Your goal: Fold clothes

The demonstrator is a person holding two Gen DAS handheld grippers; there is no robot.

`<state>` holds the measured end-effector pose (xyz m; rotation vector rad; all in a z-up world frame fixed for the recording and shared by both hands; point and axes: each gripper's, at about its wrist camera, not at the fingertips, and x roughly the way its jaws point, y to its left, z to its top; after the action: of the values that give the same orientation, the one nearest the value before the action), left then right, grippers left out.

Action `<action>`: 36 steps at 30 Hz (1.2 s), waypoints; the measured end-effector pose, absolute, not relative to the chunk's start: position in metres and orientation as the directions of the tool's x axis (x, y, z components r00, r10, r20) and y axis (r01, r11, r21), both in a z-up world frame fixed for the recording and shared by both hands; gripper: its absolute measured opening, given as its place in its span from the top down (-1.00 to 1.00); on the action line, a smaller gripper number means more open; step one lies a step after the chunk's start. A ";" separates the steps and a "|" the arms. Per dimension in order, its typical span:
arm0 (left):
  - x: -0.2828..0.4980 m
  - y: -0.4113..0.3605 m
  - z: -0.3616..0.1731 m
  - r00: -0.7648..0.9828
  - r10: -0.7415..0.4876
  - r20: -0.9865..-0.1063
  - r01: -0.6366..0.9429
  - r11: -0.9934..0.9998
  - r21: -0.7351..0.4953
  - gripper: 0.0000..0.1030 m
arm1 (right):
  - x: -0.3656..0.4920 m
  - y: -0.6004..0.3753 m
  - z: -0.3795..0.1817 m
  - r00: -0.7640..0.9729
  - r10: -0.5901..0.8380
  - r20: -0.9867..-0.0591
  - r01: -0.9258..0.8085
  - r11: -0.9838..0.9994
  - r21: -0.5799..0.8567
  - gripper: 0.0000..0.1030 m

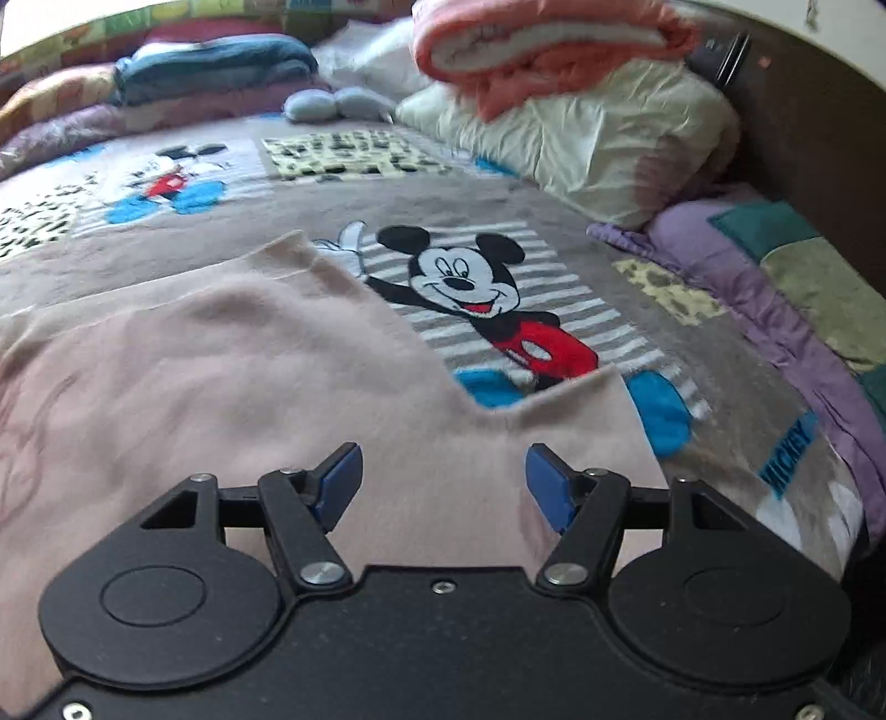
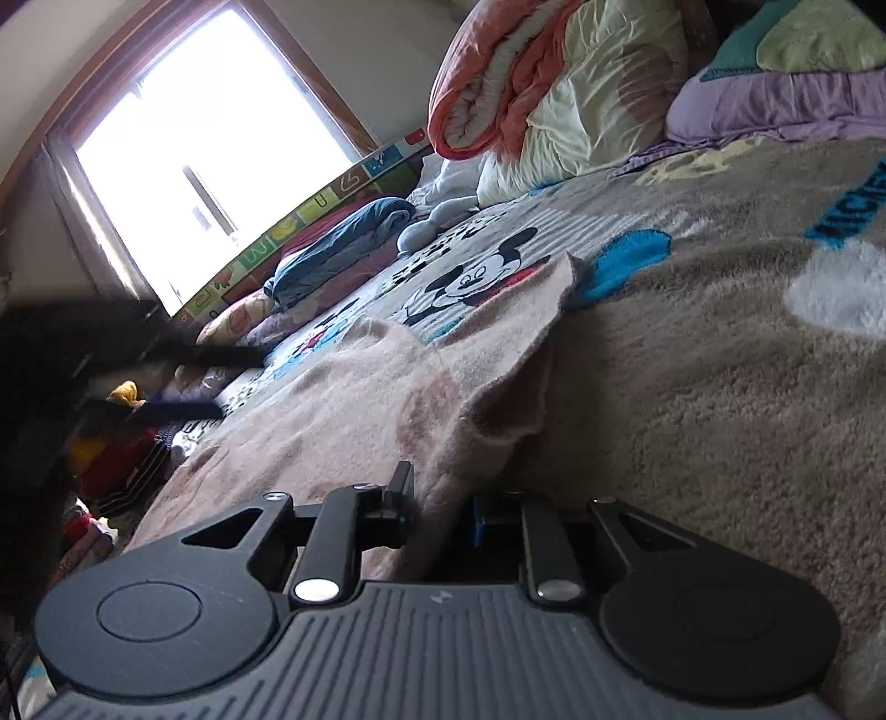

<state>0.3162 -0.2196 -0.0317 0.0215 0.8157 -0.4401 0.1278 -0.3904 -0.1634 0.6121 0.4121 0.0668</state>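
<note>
A bed [image 1: 692,354] wears a grey cartoon-mouse blanket [image 1: 310,210]. A pale pink garment [image 1: 221,376] lies spread on it. Pillows [image 1: 598,155] line its far edge.

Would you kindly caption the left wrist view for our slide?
Open left gripper hovers over a pale pink garment spread on a cartoon-mouse blanket.

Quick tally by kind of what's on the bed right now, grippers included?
Pink garment: 1
Mickey blanket: 1
Pillows, cream and purple: 2
Folded bedding, orange and blue: 2
Grippers, left and right: 2
Total: 8
</note>
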 end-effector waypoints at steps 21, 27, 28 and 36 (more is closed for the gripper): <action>0.449 -0.333 -0.090 0.478 0.087 -0.874 0.340 0.899 0.276 0.16 | 0.139 -0.399 -0.166 0.893 0.234 -0.384 0.061 0.782 0.620 0.59; 0.453 -0.354 -0.097 0.494 0.167 -0.853 0.344 0.863 0.369 0.25 | 0.139 -0.398 -0.163 0.897 0.228 -0.378 0.058 0.788 0.613 0.55; 0.453 -0.356 -0.098 0.494 0.177 -0.852 0.345 0.859 0.378 0.30 | 0.139 -0.397 -0.162 0.898 0.227 -0.376 0.056 0.790 0.610 0.55; 0.452 -0.347 -0.084 0.522 0.163 -0.837 0.348 0.855 0.383 0.88 | 0.128 -0.390 -0.147 0.929 0.211 -0.304 0.002 0.819 0.574 0.62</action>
<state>0.4523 -0.3469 -0.0838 0.5579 1.0301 -0.1184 0.1277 -0.3905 -0.1472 0.6045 0.3681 0.1144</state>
